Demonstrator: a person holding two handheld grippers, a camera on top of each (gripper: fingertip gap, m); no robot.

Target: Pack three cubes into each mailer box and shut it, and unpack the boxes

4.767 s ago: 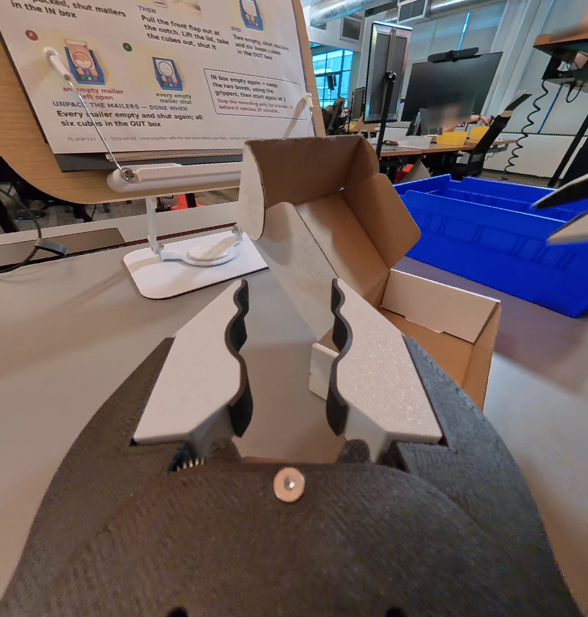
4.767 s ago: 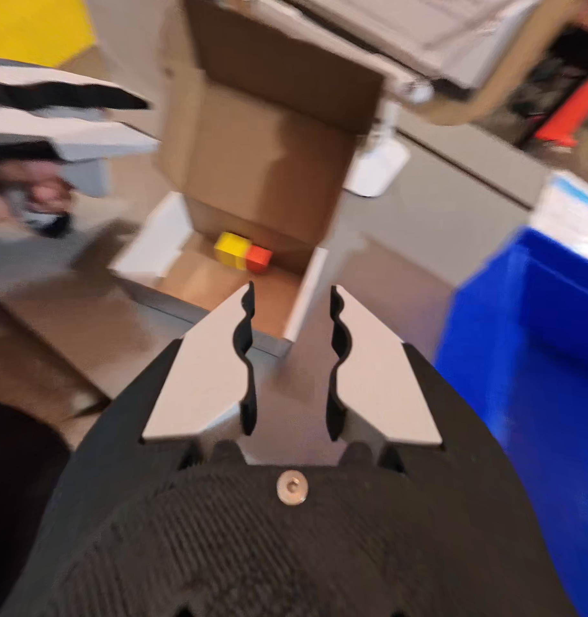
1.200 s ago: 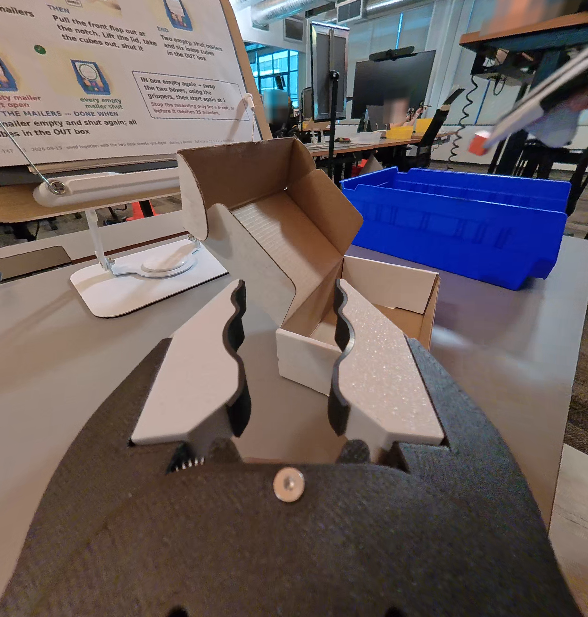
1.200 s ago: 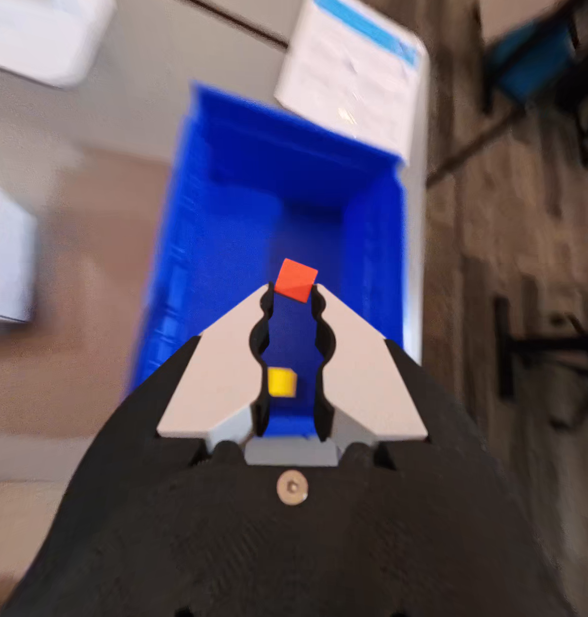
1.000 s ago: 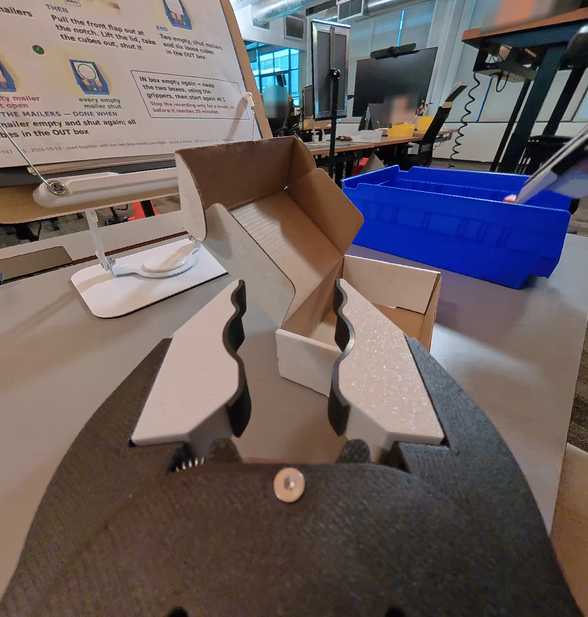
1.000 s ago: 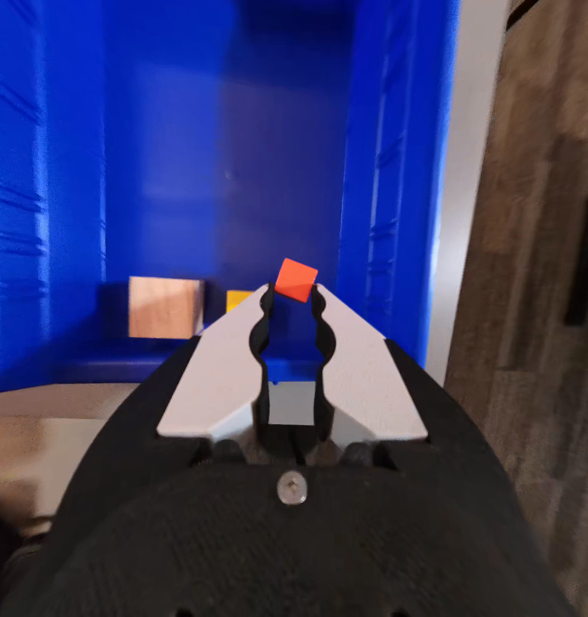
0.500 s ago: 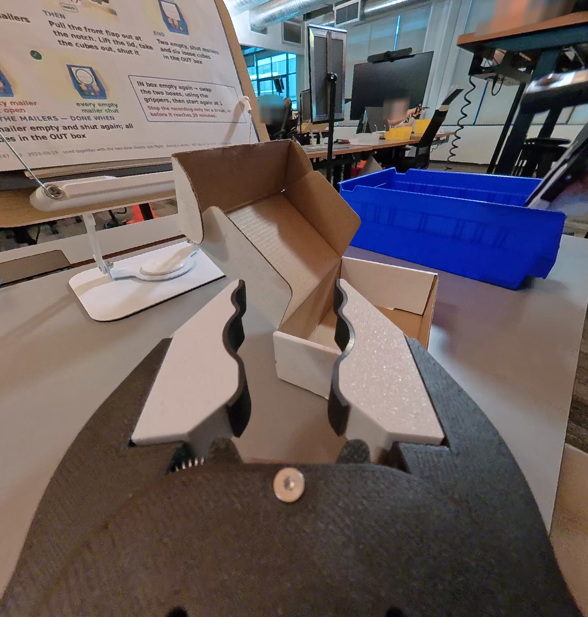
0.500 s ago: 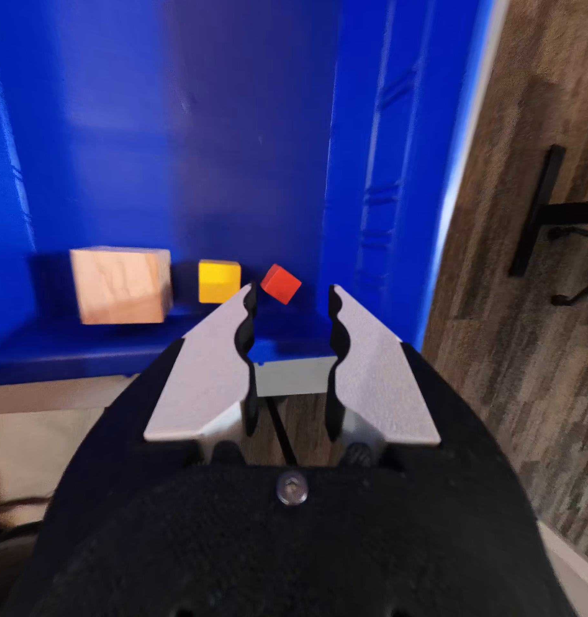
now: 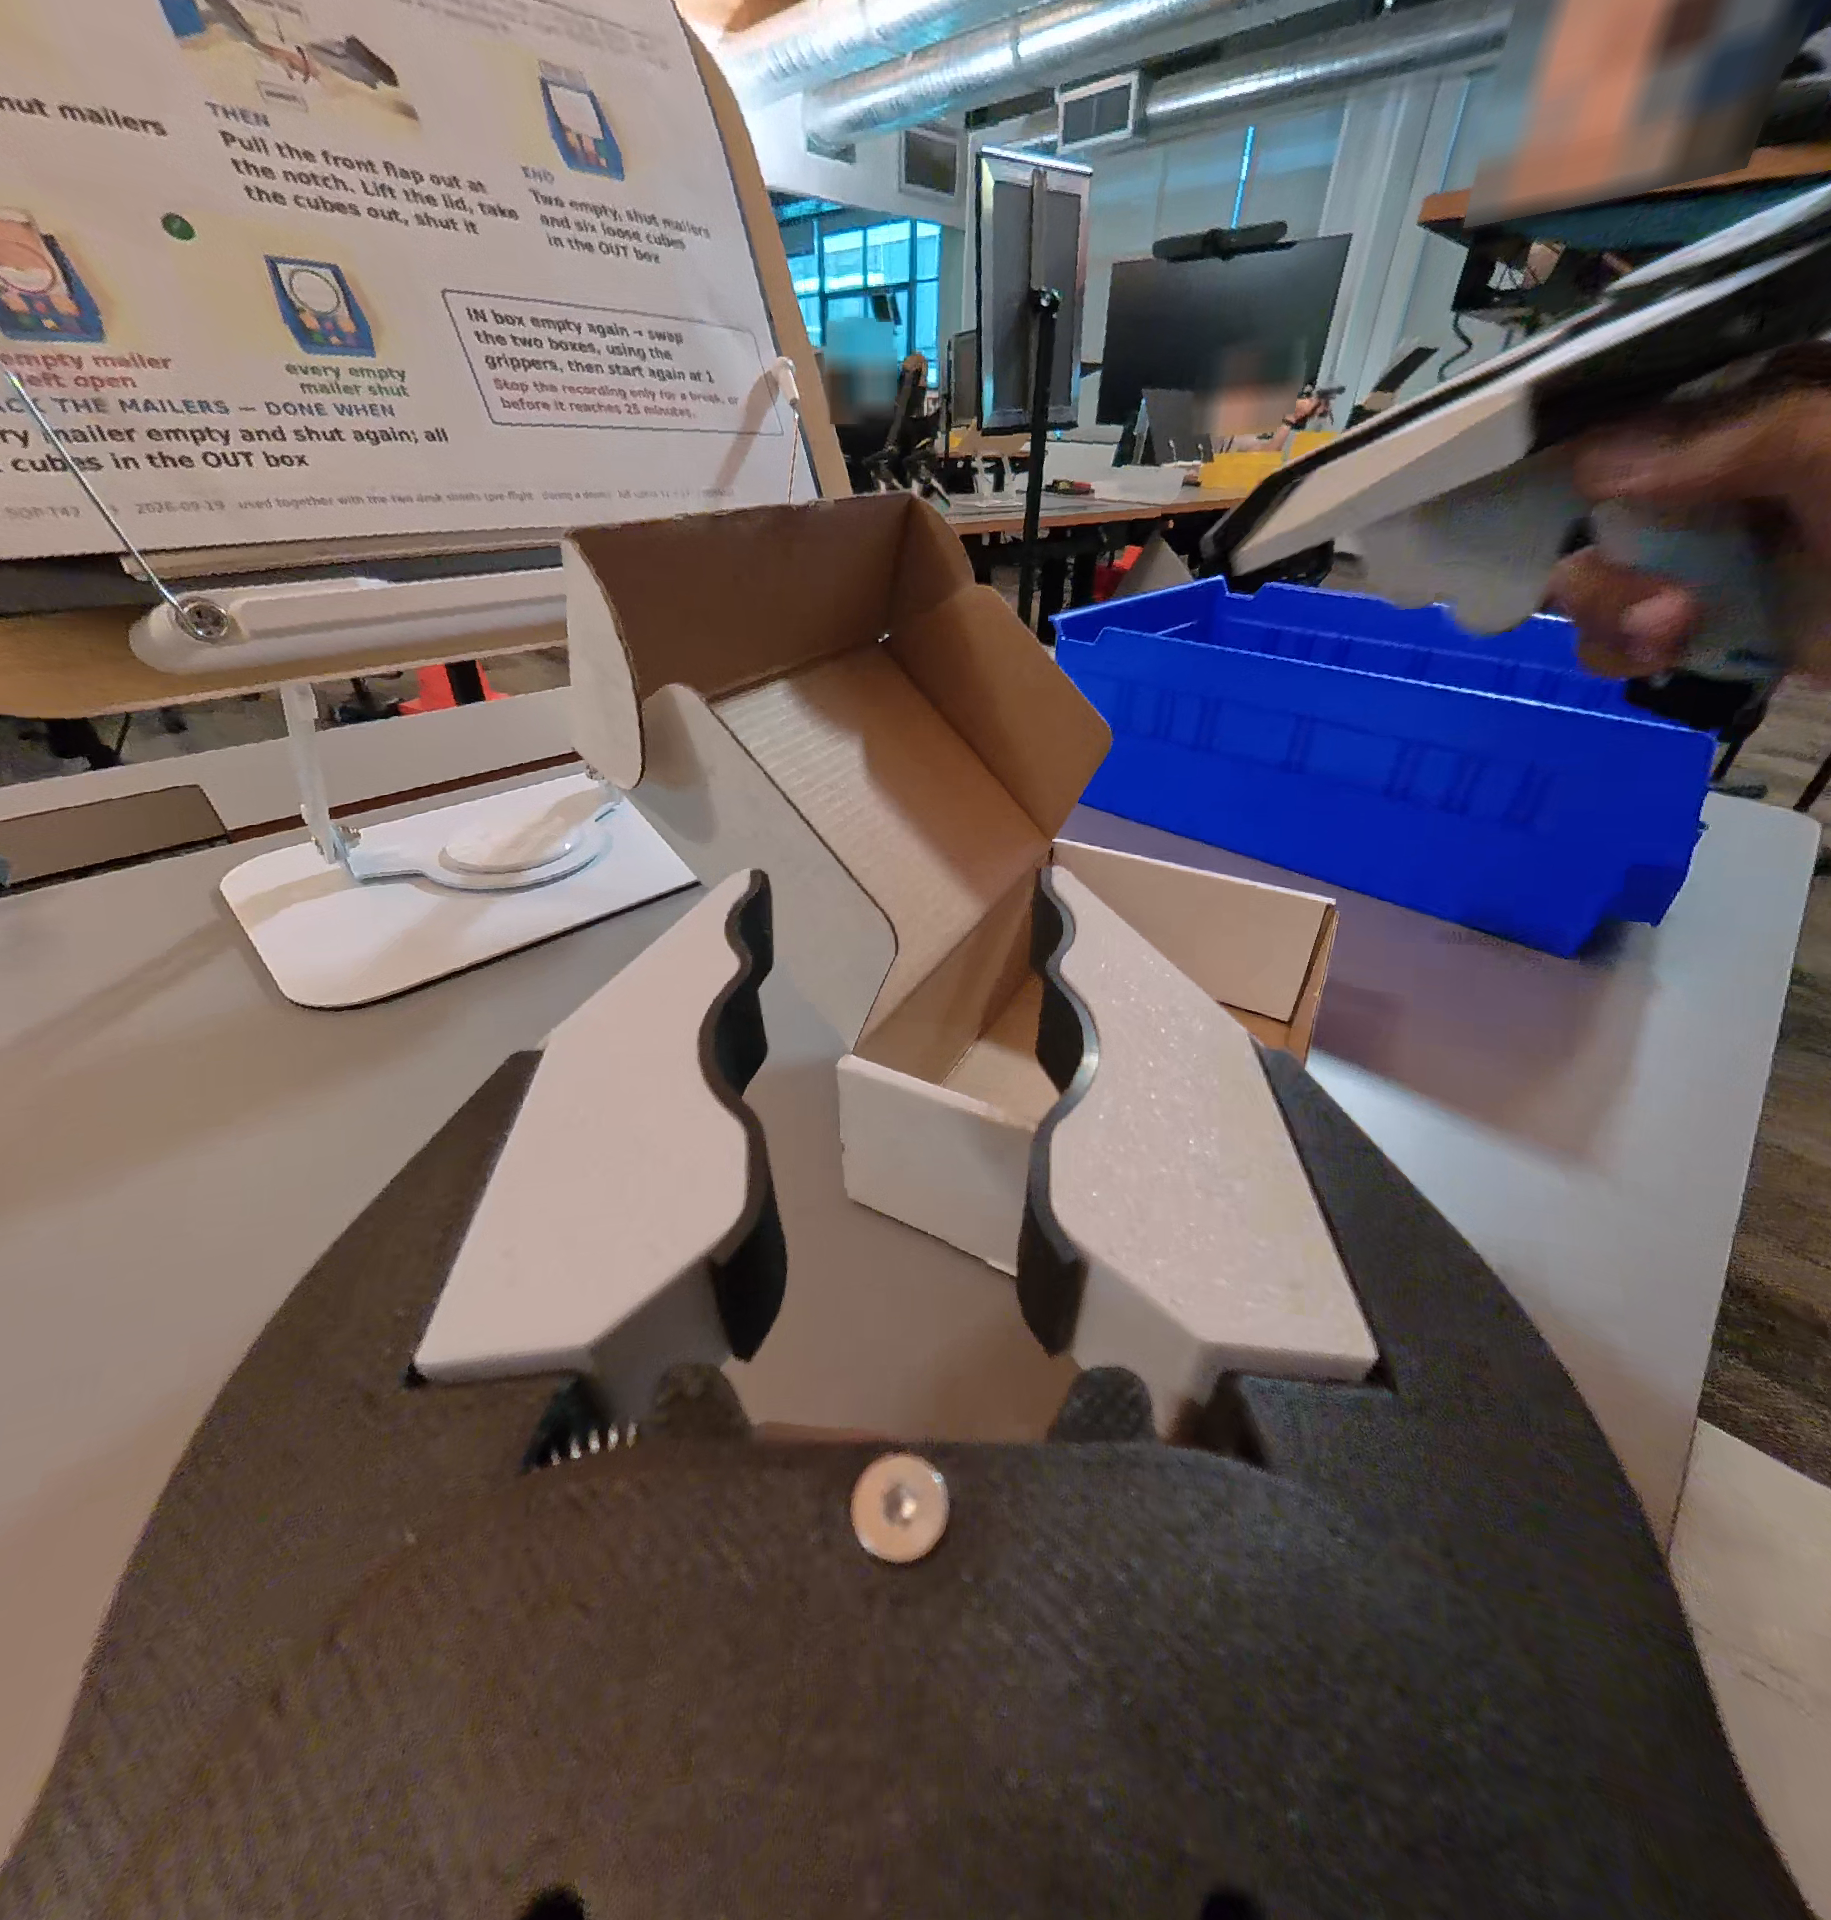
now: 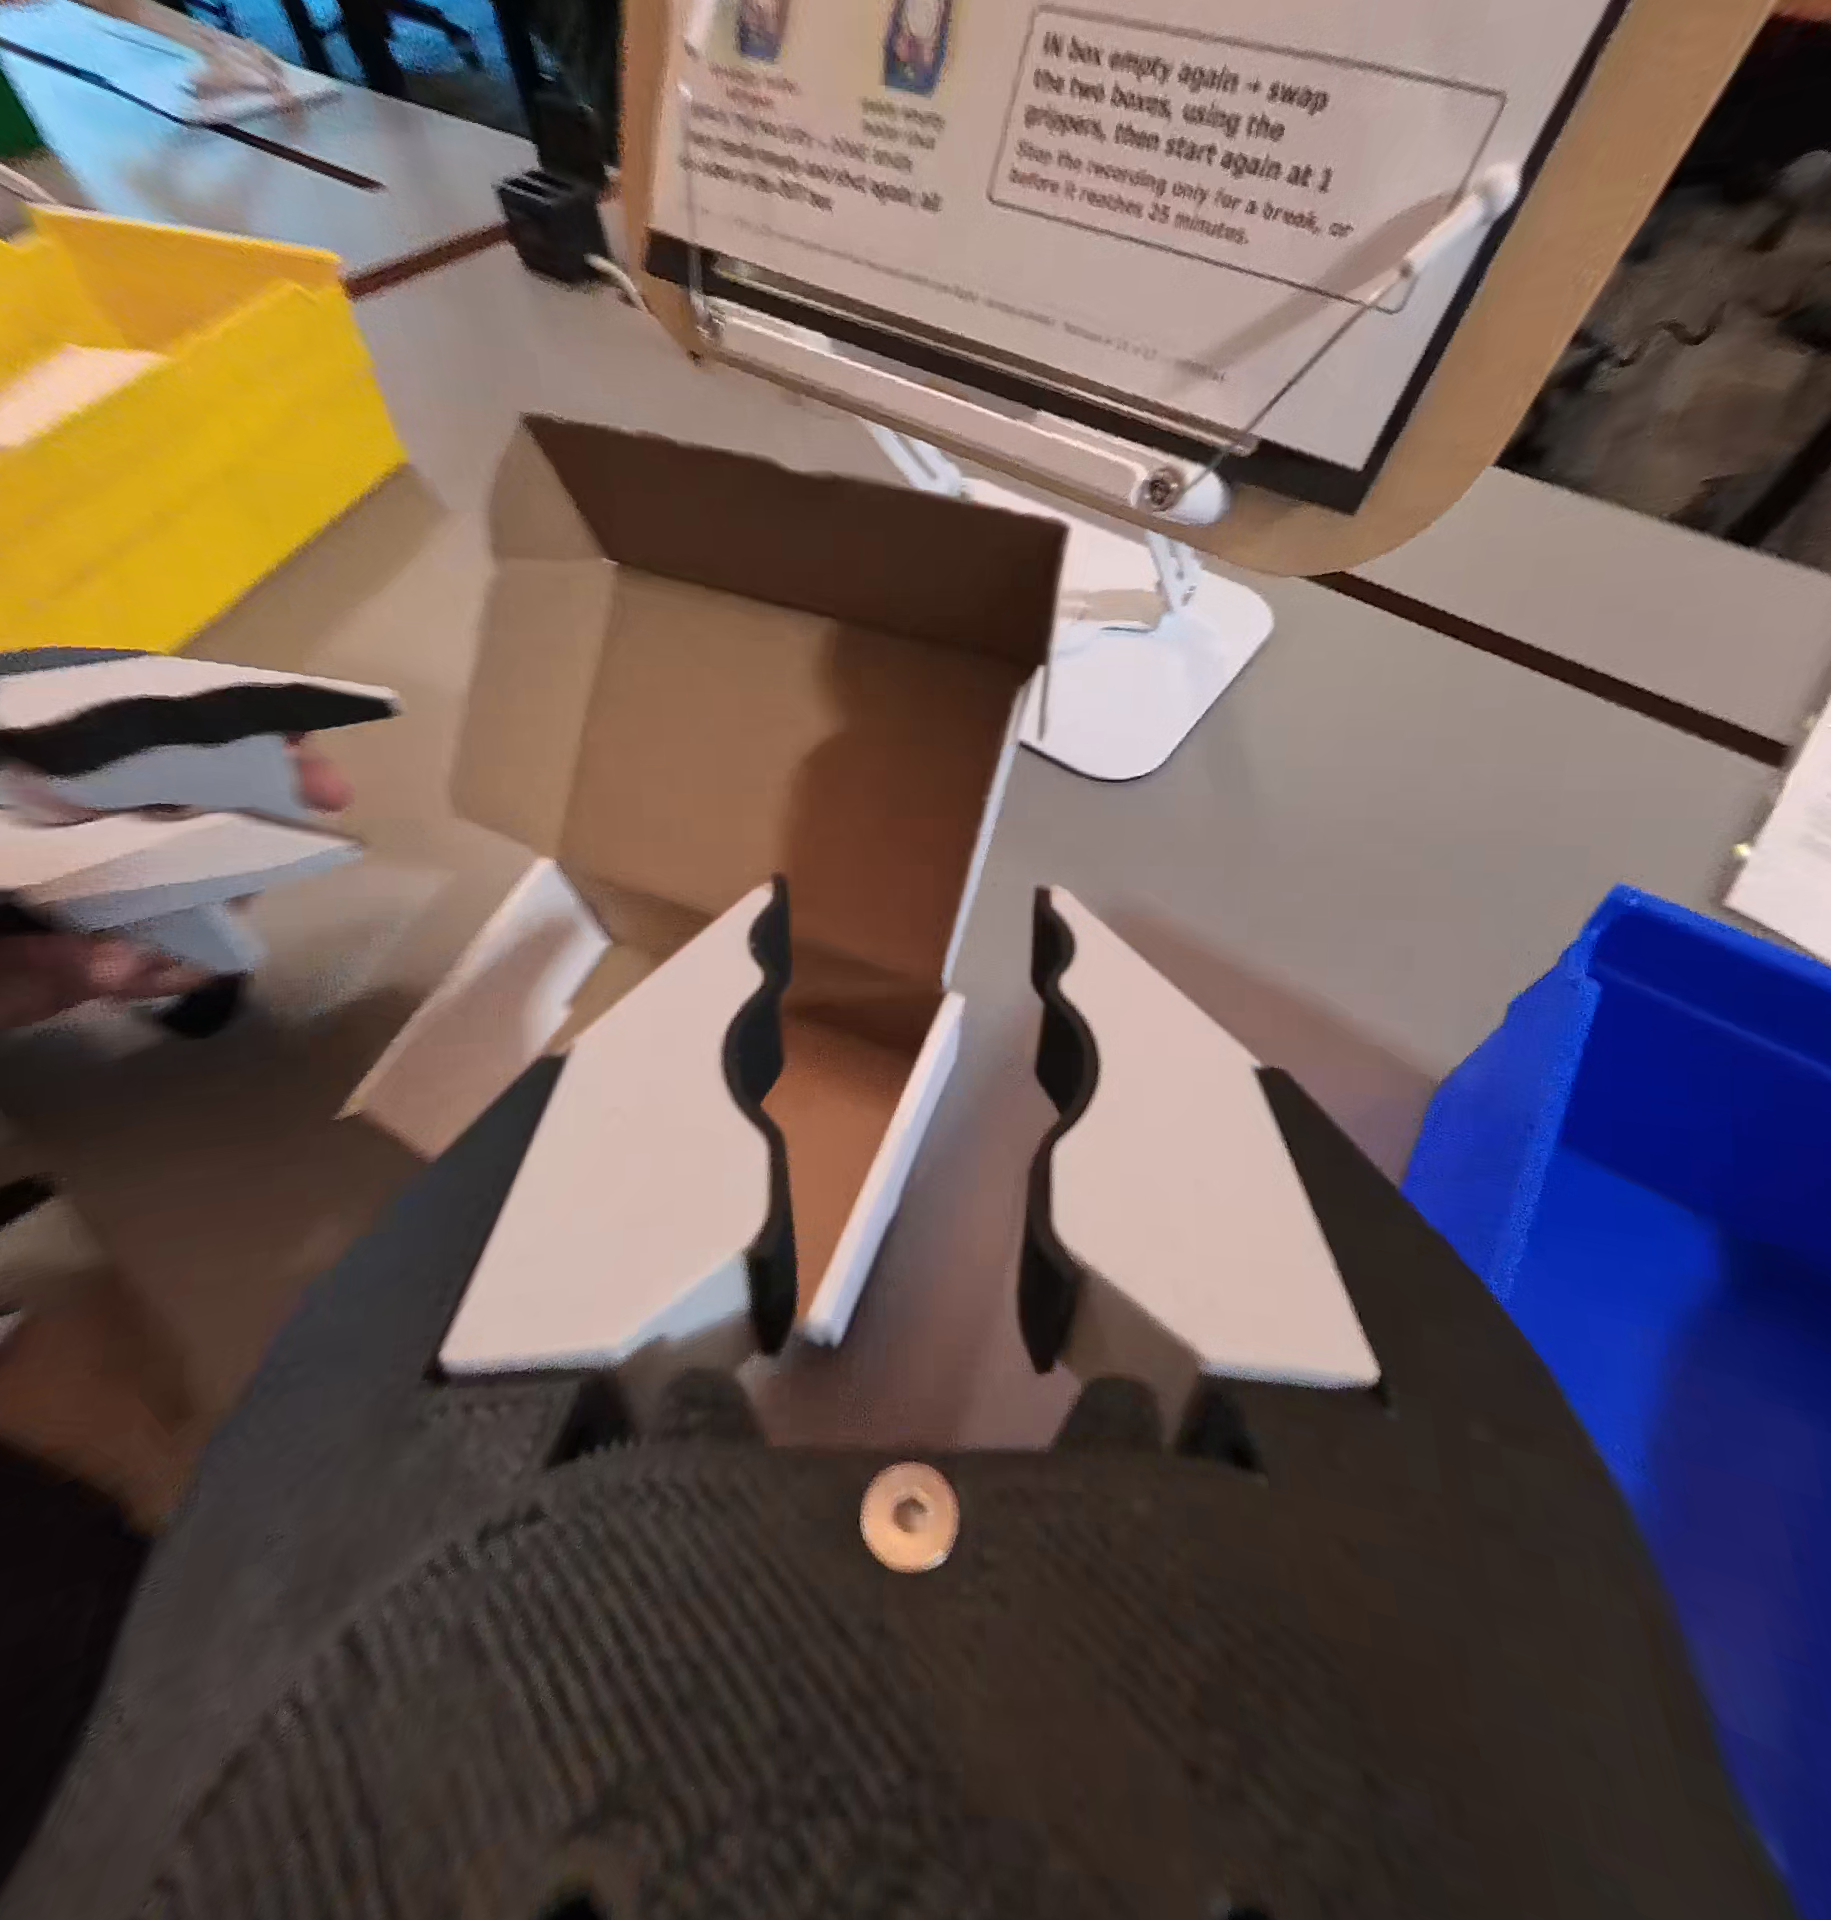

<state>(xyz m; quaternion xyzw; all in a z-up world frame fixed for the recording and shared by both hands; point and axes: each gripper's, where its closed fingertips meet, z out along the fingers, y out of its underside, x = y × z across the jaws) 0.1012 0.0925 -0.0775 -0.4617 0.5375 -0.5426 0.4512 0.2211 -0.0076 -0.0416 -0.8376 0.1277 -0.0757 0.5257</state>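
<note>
The brown cardboard mailer box with white outside [image 10: 745,748] stands open on the grey table [image 10: 1410,831], lid raised, beside the blue plastic bin [image 9: 1410,748]. Left gripper [image 9: 895,935] and right gripper [image 10: 906,935] both have fingers spread wide, holding nothing.

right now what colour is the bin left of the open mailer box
Yellow. The bin shows only in the right wrist view, left of the mailer box.
</note>
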